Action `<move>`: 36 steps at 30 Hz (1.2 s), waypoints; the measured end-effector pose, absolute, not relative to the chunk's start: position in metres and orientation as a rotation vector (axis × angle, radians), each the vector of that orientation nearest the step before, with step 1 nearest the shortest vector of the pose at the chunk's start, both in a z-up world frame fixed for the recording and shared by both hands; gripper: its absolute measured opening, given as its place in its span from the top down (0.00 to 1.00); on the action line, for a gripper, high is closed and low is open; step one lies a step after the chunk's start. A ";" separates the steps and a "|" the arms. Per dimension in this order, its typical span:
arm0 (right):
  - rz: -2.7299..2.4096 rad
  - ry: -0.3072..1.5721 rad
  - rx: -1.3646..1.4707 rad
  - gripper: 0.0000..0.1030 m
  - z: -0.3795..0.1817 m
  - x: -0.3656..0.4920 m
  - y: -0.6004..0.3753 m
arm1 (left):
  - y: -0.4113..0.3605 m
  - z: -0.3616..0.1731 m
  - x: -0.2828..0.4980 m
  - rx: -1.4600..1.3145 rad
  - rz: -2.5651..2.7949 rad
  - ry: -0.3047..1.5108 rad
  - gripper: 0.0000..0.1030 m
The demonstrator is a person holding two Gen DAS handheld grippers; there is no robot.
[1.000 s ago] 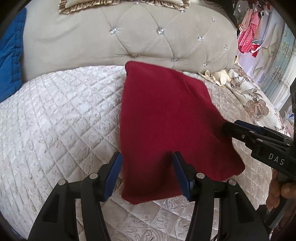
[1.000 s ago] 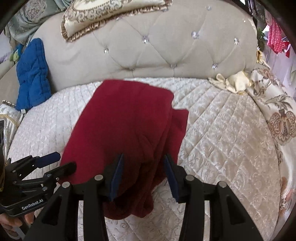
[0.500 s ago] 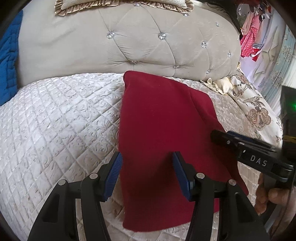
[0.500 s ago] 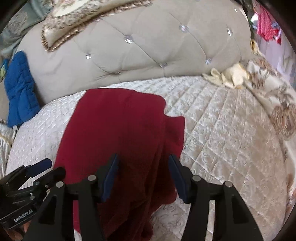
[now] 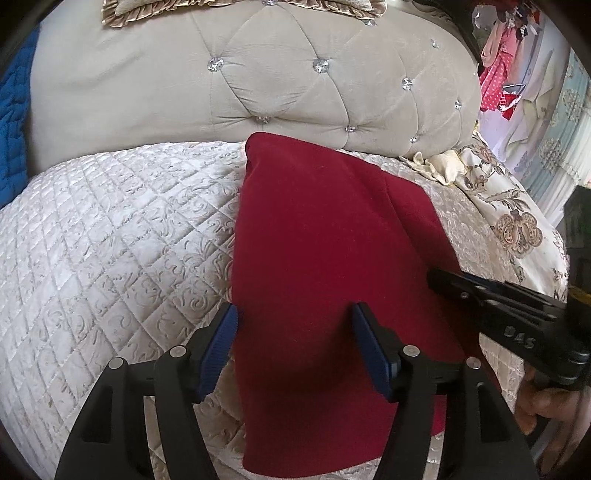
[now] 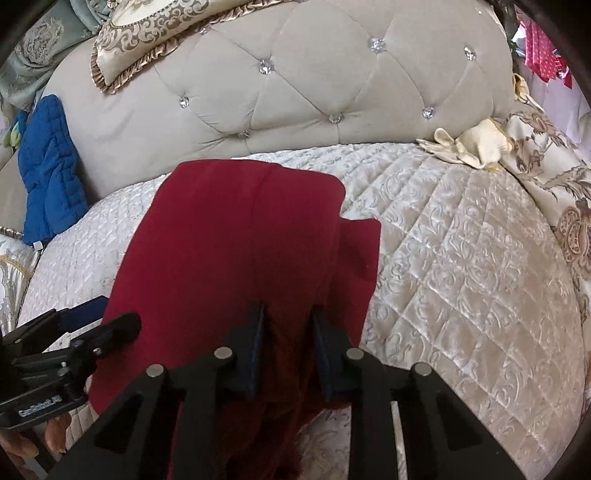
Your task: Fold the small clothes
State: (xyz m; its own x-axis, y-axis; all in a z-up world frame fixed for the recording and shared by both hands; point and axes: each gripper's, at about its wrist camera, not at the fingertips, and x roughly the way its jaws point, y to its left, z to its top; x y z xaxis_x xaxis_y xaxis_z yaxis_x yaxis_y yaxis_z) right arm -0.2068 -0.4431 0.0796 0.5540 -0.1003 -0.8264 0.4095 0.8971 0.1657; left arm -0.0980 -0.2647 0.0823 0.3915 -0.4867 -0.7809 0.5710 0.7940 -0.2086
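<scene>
A dark red garment (image 5: 325,229) lies folded lengthwise on the quilted white bedspread (image 5: 110,240), with a narrower flap showing along its right side (image 6: 358,254). My left gripper (image 5: 294,308) hovers over the garment's near left part. Its jaws are opening, and the cloth lies under them without being pinched. My right gripper (image 6: 289,308) is at the garment's near right edge. Its jaws are closing, with a gathered ridge of red cloth pressed between the pads. Each gripper also shows in the other's view: the right gripper (image 5: 443,282) and the left gripper (image 6: 110,319).
A tufted beige headboard (image 6: 295,92) rises behind the bed. A blue quilted cloth (image 6: 48,166) leans at the left, and a crumpled cream cloth (image 6: 469,144) lies at the back right by a floral cover (image 6: 554,192). A frilled pillow (image 6: 147,33) sits on the headboard.
Both grippers slid forward and a little down over the garment. The right jaws narrowed onto a fold of red cloth. The left jaws spread slightly wider.
</scene>
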 end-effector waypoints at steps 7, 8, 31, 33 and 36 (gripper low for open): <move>-0.316 0.951 0.344 0.80 0.079 -0.208 -0.440 | -0.266 0.081 -0.098 0.105 -0.670 0.958 0.56; -0.313 0.941 0.352 0.75 0.081 -0.209 -0.440 | -0.266 0.081 -0.098 0.107 -0.670 0.960 0.56; -0.294 0.854 0.659 0.16 0.062 -0.227 -0.493 | -0.258 0.082 -0.071 0.042 -0.795 1.022 0.55; -0.283 0.837 0.713 0.14 0.054 -0.225 -0.500 | -0.260 0.080 -0.069 0.043 -0.797 1.027 0.53; -0.234 0.821 0.759 0.14 0.044 -0.219 -0.502 | -0.262 0.077 -0.065 0.034 -0.801 1.033 0.50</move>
State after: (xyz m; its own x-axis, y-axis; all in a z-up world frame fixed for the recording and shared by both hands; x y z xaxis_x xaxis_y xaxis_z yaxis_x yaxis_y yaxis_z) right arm -0.2185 -0.5023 0.0440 0.6736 0.0930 -0.7332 0.4651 0.7177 0.5183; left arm -0.0651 -0.2619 0.0774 0.2605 -0.5761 -0.7748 0.6062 0.7222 -0.3331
